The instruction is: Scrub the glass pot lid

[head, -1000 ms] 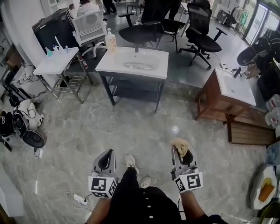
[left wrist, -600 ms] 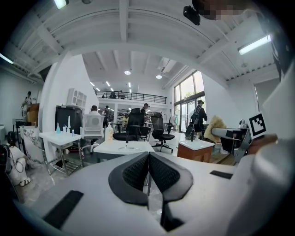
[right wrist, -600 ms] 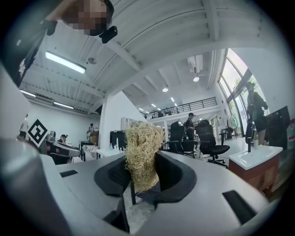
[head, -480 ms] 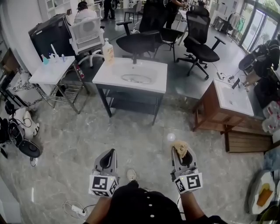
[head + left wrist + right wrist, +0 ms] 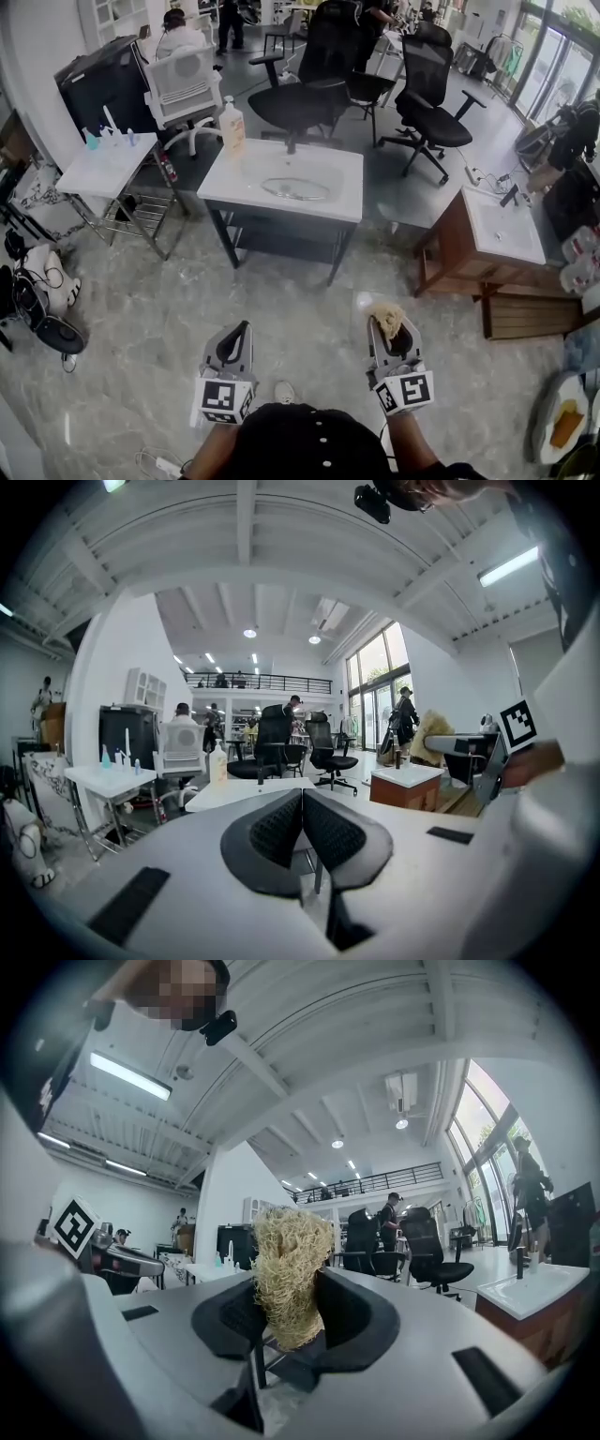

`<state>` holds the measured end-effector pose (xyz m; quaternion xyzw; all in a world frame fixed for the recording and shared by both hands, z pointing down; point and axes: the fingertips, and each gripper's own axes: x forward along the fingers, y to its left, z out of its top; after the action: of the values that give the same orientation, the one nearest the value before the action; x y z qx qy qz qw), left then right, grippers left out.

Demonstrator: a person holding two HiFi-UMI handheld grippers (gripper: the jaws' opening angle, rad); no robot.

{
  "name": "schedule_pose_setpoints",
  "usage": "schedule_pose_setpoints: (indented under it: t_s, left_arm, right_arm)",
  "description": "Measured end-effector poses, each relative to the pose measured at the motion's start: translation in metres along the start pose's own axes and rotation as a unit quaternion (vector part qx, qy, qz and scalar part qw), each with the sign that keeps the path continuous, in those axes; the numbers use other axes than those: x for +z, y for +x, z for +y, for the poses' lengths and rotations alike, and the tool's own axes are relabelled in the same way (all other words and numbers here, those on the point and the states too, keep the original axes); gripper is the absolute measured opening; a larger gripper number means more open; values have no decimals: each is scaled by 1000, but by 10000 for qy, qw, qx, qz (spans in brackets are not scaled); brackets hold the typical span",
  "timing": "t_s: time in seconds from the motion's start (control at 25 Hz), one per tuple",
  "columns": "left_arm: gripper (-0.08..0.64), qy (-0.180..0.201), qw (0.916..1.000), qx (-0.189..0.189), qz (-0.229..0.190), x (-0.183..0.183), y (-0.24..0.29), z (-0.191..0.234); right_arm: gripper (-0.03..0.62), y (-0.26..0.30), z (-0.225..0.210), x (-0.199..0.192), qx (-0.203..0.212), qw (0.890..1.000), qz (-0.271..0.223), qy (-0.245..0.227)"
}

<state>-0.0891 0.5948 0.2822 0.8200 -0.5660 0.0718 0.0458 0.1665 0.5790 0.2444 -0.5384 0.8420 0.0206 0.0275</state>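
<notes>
A white sink table point(image 5: 232, 178) stands a few steps ahead on the marble floor. A round glassy shape point(image 5: 294, 188), which looks like the pot lid, lies in its basin. Low in the head view, my left gripper point(image 5: 239, 330) is shut and empty, its pads point(image 5: 281, 829) meeting. Beside it my right gripper point(image 5: 388, 326) is shut on a straw-coloured loofah scrubber point(image 5: 387, 316). The scrubber point(image 5: 289, 1274) sticks up between the jaws of that gripper point(image 5: 287, 1312). Both grippers are well short of the table.
A soap bottle point(image 5: 232, 124) and a dark tap point(image 5: 292, 142) stand on the sink table. A wooden sink stand point(image 5: 497, 234) is at the right, and a small white table point(image 5: 98, 167) with bottles at the left. Office chairs point(image 5: 309, 94) stand behind. A plate point(image 5: 561, 422) lies at the lower right.
The view has advanced toward the sink table, which now sits nearer and lower in the head view. Both grippers keep their poses, and the scrubber stays held.
</notes>
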Motion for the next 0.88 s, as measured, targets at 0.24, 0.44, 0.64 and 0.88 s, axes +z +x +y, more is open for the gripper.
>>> schedule_pose_setpoints:
  t_s: [0.24, 0.44, 0.64, 0.88]
  left_arm:
    - [28, -134, 9999, -31, 76, -7, 19, 32]
    - [28, -187, 9996, -81, 209, -15, 38, 47]
    - [28, -210, 9992, -146, 294, -21, 65, 48]
    - [26, -221, 9991, -115, 353, -16, 114, 58]
  right_arm:
    - [146, 30, -3, -6, -190, 9998, 48, -68]
    - [146, 43, -12, -14, -436, 9990, 108, -64]
    - [146, 58, -30, -27, -586, 9981, 190, 24]
    - [146, 106, -56, -32, -539, 9984, 131, 72]
